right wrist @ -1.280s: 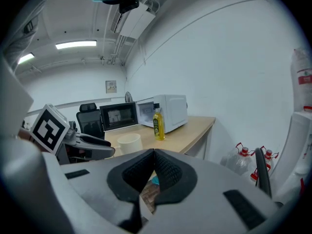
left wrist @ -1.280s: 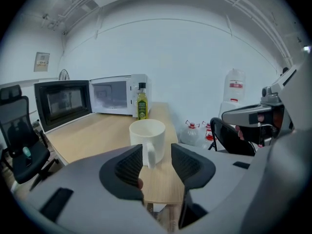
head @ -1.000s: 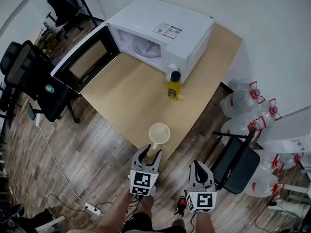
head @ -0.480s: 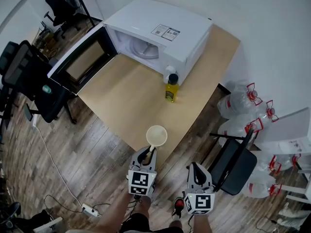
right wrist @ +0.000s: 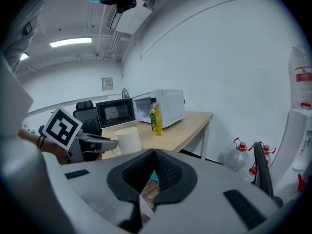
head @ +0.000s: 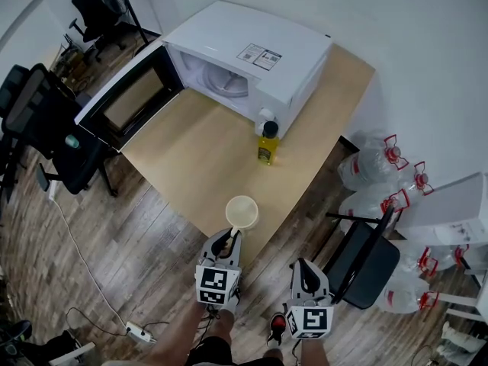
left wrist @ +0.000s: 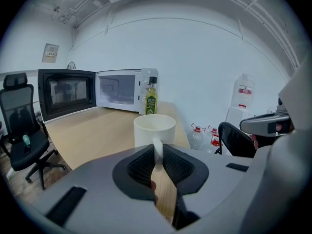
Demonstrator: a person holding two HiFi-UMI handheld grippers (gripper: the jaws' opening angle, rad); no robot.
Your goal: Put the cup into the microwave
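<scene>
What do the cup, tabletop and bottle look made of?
The cup looks ceramic, possibly plastic: opaque cream, thick smooth wall, faint sheen. The tabletop looks like wood-grain laminate or veneer: pale, even, matte. The bottle is probably clear plastic: yellow liquid shows through, under a dark cap.
</scene>
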